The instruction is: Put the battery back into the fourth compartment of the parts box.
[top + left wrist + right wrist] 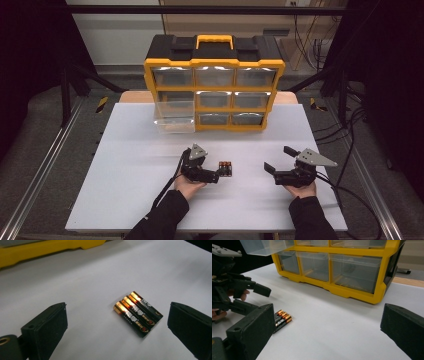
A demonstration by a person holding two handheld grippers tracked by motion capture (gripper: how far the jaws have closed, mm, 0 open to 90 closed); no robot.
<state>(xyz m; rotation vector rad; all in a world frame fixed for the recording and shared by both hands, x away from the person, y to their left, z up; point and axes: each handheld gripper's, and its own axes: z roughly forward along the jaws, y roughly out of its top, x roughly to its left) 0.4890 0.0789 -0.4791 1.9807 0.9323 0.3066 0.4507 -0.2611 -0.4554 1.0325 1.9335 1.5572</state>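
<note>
On the white table [125,200] lie three batteries [225,168] side by side, touching one another (black bodies with gold ends), near the table's centre. At twelve o'clock from them stands one yellow-and-black organizer [214,62] with nine clear drawers in three rows of three; one drawer [174,117], at the lower left, is pulled out over the table. Two grippers are held by two hands. At nine o'clock of the batteries, just beside them, the left gripper [218,170] has its jaws spread wide, and its own view shows the batteries [137,313] lying between them, untouched. At three o'clock, well apart, the right gripper [279,158] also gapes wide, holding nothing.
</note>
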